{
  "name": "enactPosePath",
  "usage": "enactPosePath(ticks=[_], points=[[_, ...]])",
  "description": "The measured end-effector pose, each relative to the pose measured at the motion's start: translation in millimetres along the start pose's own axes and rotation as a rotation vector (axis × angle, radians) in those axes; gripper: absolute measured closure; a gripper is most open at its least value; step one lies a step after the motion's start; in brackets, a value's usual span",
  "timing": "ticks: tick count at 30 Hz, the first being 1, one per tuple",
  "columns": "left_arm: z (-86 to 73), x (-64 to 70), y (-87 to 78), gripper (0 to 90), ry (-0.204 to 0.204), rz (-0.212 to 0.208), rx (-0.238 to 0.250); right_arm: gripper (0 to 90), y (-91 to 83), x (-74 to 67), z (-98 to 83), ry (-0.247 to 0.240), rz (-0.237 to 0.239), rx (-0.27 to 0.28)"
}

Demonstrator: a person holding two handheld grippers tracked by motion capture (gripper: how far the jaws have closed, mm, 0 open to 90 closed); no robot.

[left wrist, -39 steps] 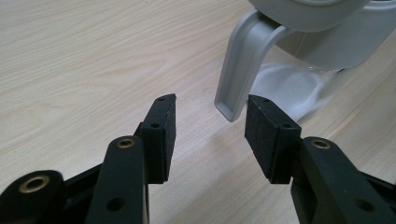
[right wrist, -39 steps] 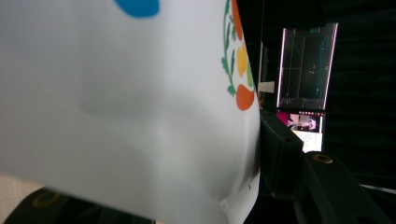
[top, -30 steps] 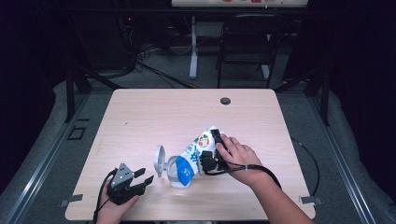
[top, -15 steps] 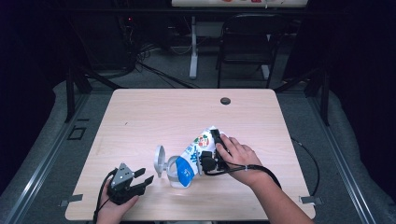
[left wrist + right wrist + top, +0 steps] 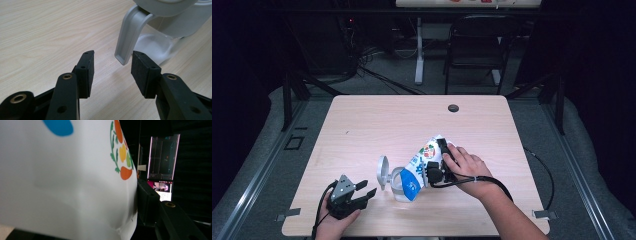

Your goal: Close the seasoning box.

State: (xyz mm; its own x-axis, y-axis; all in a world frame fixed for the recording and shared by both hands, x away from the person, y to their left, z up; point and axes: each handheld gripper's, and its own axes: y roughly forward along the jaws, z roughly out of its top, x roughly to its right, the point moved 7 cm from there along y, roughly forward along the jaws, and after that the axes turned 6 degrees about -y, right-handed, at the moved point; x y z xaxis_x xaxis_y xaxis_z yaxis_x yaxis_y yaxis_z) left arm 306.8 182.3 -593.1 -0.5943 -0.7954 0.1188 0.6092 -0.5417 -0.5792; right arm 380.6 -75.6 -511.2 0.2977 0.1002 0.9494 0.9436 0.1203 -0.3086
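Your right gripper [image 5: 438, 162] is mostly hidden under your hand; its jaws have just been closing on the soft white bag [image 5: 422, 162], one pad pressing its side, and it seems tipped over the clear jug [image 5: 398, 186] at 6 o'clock on the wooden table [image 5: 362, 125]. Your left gripper [image 5: 112, 67] rests low at 7 o'clock, jaws apart and holding nothing, near the jug's grey handle [image 5: 127, 37].
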Motion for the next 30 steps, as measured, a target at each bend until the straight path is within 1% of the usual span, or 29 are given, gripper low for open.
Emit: enactPosePath(ticks=[7,8,10,11,12,16,19,22,23,25,28,30], points=[[-0.1,0.0,0.1,53.9,-0.001,0.000,0.000,57.9,-0.1,-0.8,0.8,-0.002,0.002,0.000],[0.2,0.1,0.7,53.9,-0.001,0.002,0.007,58.1,0.0,-0.9,0.9,-0.003,0.002,0.002],[0.3,-0.4,0.7,53.9,0.007,0.001,0.006,58.4,0.0,-1.1,0.8,-0.001,0.003,0.002],[0.1,0.1,0.8,53.9,-0.002,0.002,0.007,58.5,0.0,-1.2,0.8,-0.001,0.003,0.002],[0.2,-0.1,0.7,53.9,0.002,0.002,0.007,58.6,-0.1,-1.2,0.8,-0.001,0.004,0.002],[0.2,0.1,0.6,53.9,-0.001,0.003,0.008,59.1,0.0,-0.7,1.0,-0.004,0.002,0.005],[0.3,0.0,0.6,53.9,0.004,0.002,0.006,59.7,-0.7,-0.6,1.0,-0.006,0.004,0.001],[0.2,0.0,0.7,53.9,0.001,0.003,0.007,60.2,-1.3,-0.6,1.1,-0.004,0.006,-0.002],[0.2,-0.1,0.7,53.9,0.001,0.003,0.007,60.4,-2.0,0.0,1.0,-0.011,0.007,-0.010],[0.2,-0.1,0.7,53.9,0.000,0.003,0.007,60.9,-1.3,0.1,1.8,-0.006,0.003,0.003],[0.2,0.0,0.8,53.9,0.000,0.004,0.007,61.6,-1.5,0.3,2.1,-0.006,0.003,0.004],[0.2,-0.3,0.8,53.9,0.006,0.003,0.005,62.3,-2.2,1.0,2.1,-0.012,0.004,-0.001]])
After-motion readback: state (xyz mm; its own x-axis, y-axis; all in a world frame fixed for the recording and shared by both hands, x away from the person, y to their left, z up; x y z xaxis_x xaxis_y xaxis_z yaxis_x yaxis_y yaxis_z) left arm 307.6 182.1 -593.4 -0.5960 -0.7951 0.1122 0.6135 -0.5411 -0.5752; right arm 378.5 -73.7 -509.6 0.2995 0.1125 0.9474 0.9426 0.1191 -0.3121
